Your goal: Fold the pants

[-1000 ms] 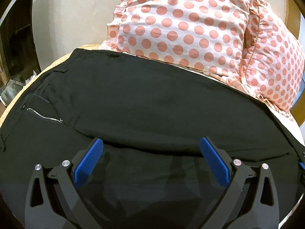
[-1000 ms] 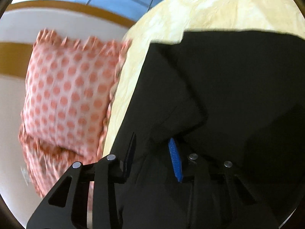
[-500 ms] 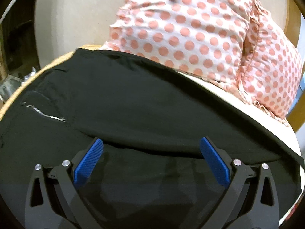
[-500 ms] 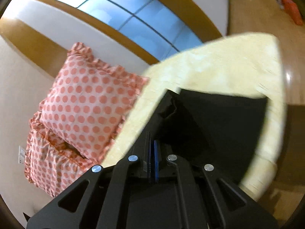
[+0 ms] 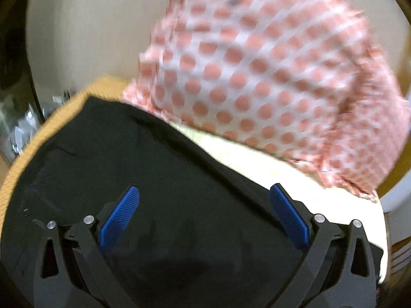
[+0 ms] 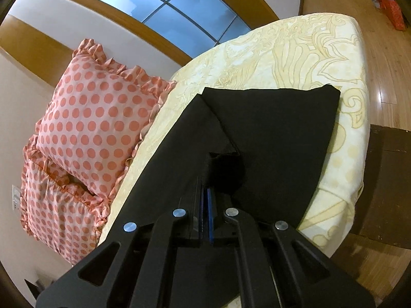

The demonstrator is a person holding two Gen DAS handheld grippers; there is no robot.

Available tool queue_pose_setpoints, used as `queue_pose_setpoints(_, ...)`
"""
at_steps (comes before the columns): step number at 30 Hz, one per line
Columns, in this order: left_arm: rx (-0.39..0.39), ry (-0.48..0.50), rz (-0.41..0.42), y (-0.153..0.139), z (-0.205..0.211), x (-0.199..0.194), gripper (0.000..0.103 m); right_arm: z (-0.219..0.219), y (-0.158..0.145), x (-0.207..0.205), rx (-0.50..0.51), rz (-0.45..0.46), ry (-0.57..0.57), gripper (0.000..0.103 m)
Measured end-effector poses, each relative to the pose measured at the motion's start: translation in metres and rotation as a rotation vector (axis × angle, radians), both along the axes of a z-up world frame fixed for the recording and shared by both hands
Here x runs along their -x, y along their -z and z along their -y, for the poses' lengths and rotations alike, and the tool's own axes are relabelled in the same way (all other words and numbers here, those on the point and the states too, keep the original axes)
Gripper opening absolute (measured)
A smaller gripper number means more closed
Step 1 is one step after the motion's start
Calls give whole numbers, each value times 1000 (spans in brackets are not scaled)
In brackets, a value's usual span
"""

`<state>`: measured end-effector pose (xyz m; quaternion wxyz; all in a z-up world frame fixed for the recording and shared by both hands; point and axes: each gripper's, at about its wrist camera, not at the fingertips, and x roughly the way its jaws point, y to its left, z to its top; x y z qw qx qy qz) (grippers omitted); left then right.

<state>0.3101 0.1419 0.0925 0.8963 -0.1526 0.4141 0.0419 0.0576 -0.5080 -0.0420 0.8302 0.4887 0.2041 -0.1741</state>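
Note:
Black pants (image 5: 159, 179) lie spread on a bed with a cream patterned sheet (image 6: 295, 51). In the left wrist view my left gripper (image 5: 204, 202) is open, its blue pads wide apart just above the pants, holding nothing. In the right wrist view my right gripper (image 6: 205, 179) is shut on a pinch of the pants' fabric (image 6: 226, 164) and lifts it off the bed. The far end of the pants (image 6: 277, 118) lies folded flat on the sheet.
Two pink polka-dot pillows (image 6: 95, 118) lean against the wall at the head of the bed, also in the left wrist view (image 5: 257, 77). A dark wooden piece of furniture (image 6: 385, 184) stands beside the bed on a wood floor (image 6: 385, 51).
My right gripper has closed on the pants fabric and risen, lifting it. My left gripper, still open, has shifted over the pants; its view is now blurred.

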Motion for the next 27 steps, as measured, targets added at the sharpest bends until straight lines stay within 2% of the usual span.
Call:
queue_pose_setpoints(3, -21, -10, -93, 23, -1, -46, 81, 1, -2, -3, 15, -7, -15, 2)
queue_pose_setpoints(6, 2, -54, -168, 46, -10, -82, 77, 3, -3, -8, 24, -13, -30, 2)
queue_pose_setpoints(7, 17, -75, -185, 52, -14, -90, 77, 2, -3, -9, 27, -16, -33, 2)
queue_pose_setpoints(10, 104, -147, -219, 69, -31, -106, 63, 2, -3, -12, 35, -20, -40, 2)
queue_pose_setpoints(11, 115, -166, -212, 71, -35, -106, 50, 2, -3, -12, 37, -20, -42, 2)
queue_pose_setpoints(12, 136, -179, -191, 71, -39, -105, 22, 2, -2, -13, 40, -22, -43, 2)
queue_pose_setpoints(13, 176, -170, -182, 73, -42, -105, 15, 1, -3, -14, 42, -23, -46, 2)
queue_pose_setpoints(14, 222, -185, -192, 77, -48, -101, 13, 1, -3, -15, 45, -28, -48, 2)
queue_pose_setpoints(16, 249, -203, -181, 79, -53, -92, 11, 0, -3, -15, 42, -34, -53, 4)
queue_pose_setpoints(21, 224, -217, -152, 72, -51, -72, 10, 2, -4, -14, 4, -23, -66, 12)
queue_pose_setpoints(23, 215, -213, -139, 67, -50, -62, 10, 4, -5, -13, -24, -2, -74, 17)
queue_pose_setpoints(25, 203, -207, -128, 61, -47, -56, 10, 4, -6, -12, -47, 35, -83, 30)
queue_pose_setpoints(27, 198, -205, -111, 56, -48, -43, 10, 3, -9, -12, -55, 53, -88, 38)
